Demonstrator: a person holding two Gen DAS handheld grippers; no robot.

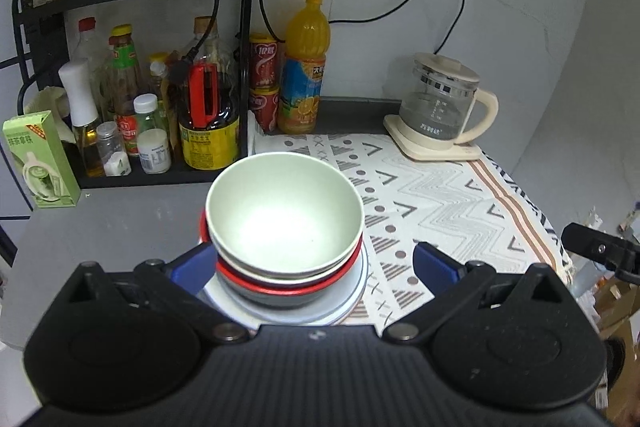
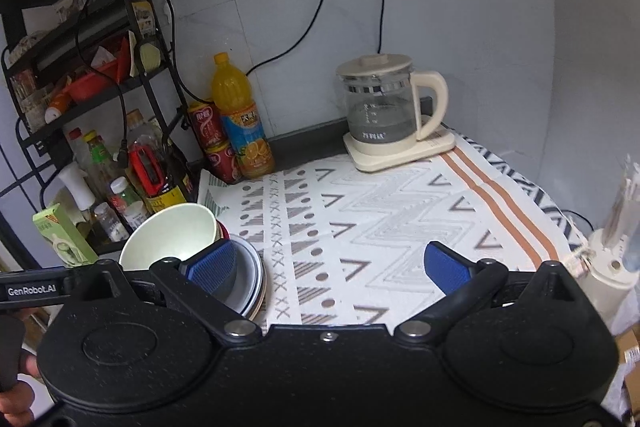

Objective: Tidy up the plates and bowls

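Left gripper (image 1: pixel 314 265): jaws spread, flanking a stack without pinching it. Stack: pale green bowl (image 1: pixel 284 213) nested in a red-rimmed bowl (image 1: pixel 280 289), on a white plate (image 1: pixel 352 291) (at the patterned cloth's (image 1: pixel 432 195) left edge). Right gripper (image 2: pixel 330 265): jaws spread, empty, over the cloth. Kettle (image 1: pixel 440 107): far corner.

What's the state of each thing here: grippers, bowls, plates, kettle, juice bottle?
left gripper: open, straddling the stack
right gripper: open, empty
green bowl: upright, nested on top
red bowl: nested beneath
plates: stacked under bowls
kettle: lid on, on base
juice bottle: capped, upright
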